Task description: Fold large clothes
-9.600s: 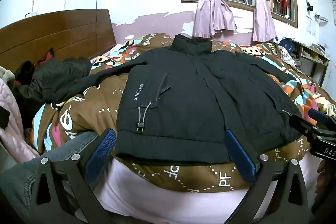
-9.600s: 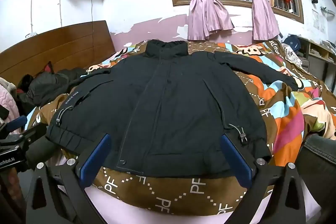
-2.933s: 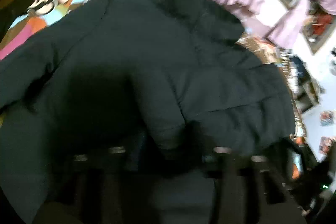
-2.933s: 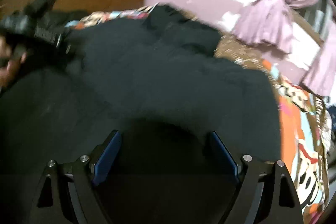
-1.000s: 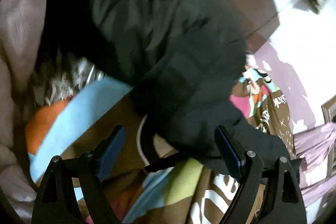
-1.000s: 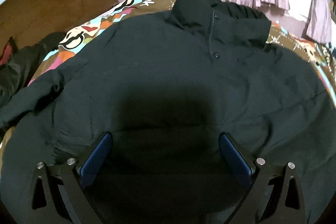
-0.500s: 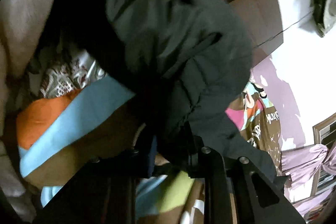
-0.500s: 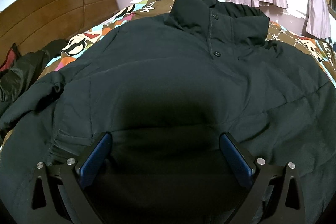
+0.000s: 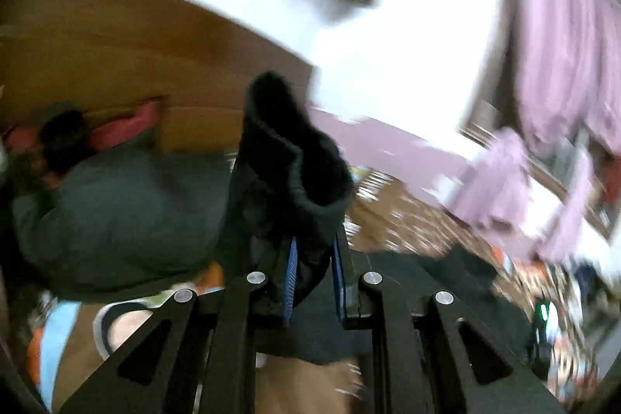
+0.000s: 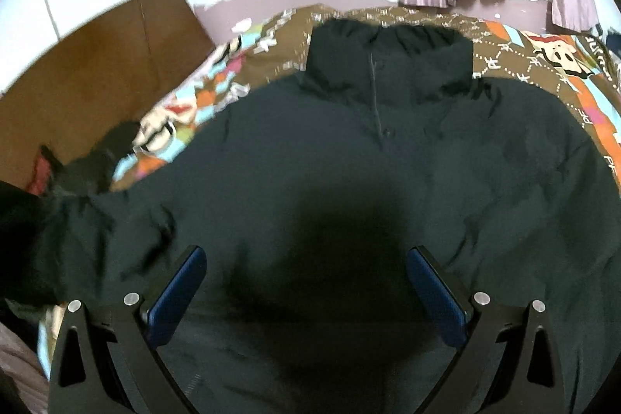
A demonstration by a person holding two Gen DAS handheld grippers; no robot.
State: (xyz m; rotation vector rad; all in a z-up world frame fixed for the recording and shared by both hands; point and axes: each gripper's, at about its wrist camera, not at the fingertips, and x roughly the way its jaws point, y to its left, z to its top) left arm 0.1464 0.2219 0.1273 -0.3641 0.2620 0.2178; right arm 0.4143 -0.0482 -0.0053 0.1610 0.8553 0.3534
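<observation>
- Left gripper (image 9: 314, 276): fingers nearly closed, pinching the jacket's sleeve cuff (image 9: 289, 161), raised above them.
- Right gripper (image 10: 306, 282): fingers spread wide, empty, over the black jacket (image 10: 349, 161) lying flat on the bed (image 10: 543, 64).

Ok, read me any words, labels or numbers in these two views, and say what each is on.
"PF": on the bedspread, at the right edge of the right wrist view, partly cut off.
Other white marks on the bedspread's brown part: too blurred to read.
Jacket: no print shows.
Left wrist view: motion-blurred, nothing readable.
</observation>
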